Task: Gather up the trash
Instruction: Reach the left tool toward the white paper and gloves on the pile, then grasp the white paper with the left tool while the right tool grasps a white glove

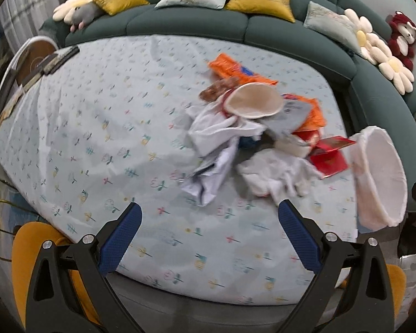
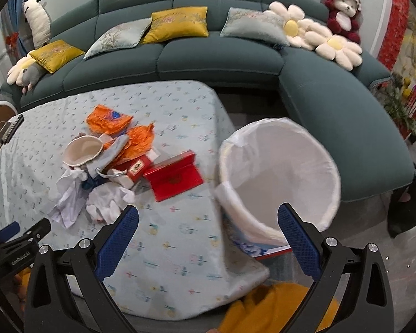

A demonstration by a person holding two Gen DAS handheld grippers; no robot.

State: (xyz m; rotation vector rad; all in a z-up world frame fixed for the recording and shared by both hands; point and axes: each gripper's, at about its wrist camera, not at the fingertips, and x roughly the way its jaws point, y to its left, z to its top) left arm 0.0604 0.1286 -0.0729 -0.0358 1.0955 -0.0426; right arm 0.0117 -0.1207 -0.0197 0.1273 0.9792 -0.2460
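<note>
1. Two sets of tongs, left tongs [image 1: 209, 222] and right tongs [image 2: 208, 226], hang released over a floral-clothed desk [image 1: 97, 127] before a teal sofa [image 2: 213, 55].
2. Trash pile [image 1: 252, 133] sits mid-desk; the lined bin [image 2: 280, 177] stands at the desk's right edge.
3. Bin base hidden.

left wrist view: looks down from above the worktop's [image 1: 97, 127] near edge, facing the sofa [image 1: 197, 25], close to the trash pile [image 1: 244, 136].
right wrist view: set further right, facing the bin [image 2: 280, 172].
shared: worktop, pile, bin, sofa.
</note>
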